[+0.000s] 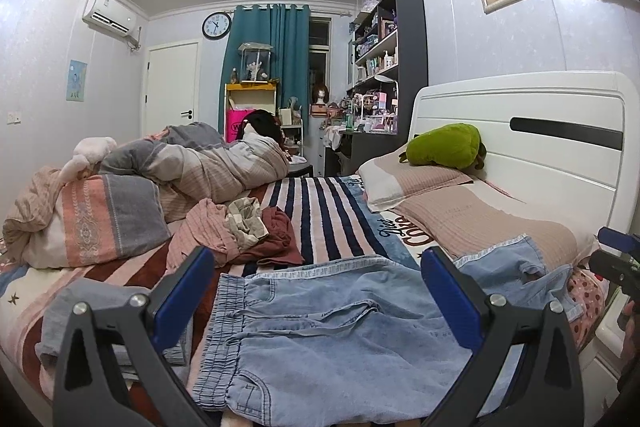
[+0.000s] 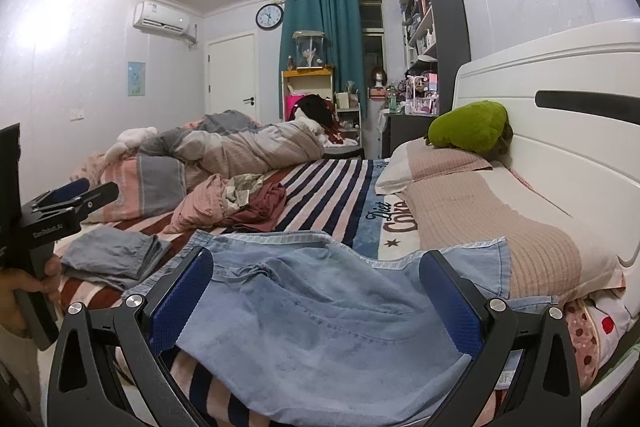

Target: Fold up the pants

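Denim, pale blue and soft, made up the pants (image 1: pixel 340 331) that lay spread across the near edge of a bed (image 1: pixel 320 211), on a blanket of navy, white and pink stripes. The left claw (image 1: pixel 316 307) hovered over the gathered elastic waistband, its two blue-padded fingers set wide apart with nothing between them. The right claw (image 2: pixel 316 303) hung over the leg end, equally wide and empty. One leg hem (image 2: pixel 476 259) reached up onto a ribbed beige pillow (image 2: pixel 500 219), so the pants lay slightly crumpled rather than flat, with a raised ridge of cloth down the middle.

Placing one claw at each end looked like preparation for a first fold, though no grip had been taken and no fold was yet visible.

Just left of the waistband sat a neatly folded grey garment (image 2: pixel 116 259), seemingly finished and set aside. Farther back a loose heap of pink and maroon clothes (image 1: pixel 244 231) probably awaited folding. A rumpled quilt (image 1: pixel 208 167) was bunched at the far left, and a green plush toy (image 1: pixel 444 147) rested against the white headboard (image 1: pixel 560 163).
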Action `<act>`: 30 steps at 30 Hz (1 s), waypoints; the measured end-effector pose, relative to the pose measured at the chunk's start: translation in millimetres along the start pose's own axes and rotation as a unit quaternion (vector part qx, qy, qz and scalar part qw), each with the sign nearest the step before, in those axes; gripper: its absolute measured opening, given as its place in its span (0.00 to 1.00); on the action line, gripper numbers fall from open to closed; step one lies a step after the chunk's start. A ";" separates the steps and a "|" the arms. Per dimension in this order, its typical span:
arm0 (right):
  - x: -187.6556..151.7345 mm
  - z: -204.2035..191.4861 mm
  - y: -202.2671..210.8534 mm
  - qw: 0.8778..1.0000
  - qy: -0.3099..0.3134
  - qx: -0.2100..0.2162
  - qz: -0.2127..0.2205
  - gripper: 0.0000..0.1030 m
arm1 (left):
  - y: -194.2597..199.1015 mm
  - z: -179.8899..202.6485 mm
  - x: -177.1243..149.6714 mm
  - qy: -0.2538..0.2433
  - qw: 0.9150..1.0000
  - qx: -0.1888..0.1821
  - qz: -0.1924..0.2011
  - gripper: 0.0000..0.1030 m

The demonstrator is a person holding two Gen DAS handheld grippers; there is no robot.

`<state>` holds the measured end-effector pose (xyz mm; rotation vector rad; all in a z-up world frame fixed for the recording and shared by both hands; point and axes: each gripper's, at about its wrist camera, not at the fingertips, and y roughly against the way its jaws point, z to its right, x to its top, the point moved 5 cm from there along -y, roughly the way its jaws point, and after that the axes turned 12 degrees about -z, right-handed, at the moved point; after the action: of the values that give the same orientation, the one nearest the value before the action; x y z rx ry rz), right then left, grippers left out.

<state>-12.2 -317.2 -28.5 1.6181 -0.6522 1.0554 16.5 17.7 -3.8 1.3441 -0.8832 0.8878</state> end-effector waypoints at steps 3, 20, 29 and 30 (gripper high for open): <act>0.4 -0.1 -1.1 1.000 0.000 0.001 0.000 1.00 | 2.7 1.0 0.9 -0.001 1.000 0.000 0.000 0.99; 2.1 -1.3 -10.9 1.000 -0.002 -0.003 -0.008 1.00 | -25.7 2.4 2.3 -0.001 1.000 0.001 -0.012 0.99; 2.0 3.8 -22.6 1.000 -0.008 0.006 -0.012 1.00 | -29.8 4.1 -2.6 -0.003 1.000 0.003 -0.015 0.99; 1.9 4.7 -24.3 1.000 -0.010 0.008 -0.012 1.00 | -30.6 3.9 -2.7 -0.003 1.000 0.005 -0.015 0.99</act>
<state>10.4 -314.2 -38.5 1.6478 -0.6383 1.0297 43.2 12.9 -18.7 1.3650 -0.8628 0.8665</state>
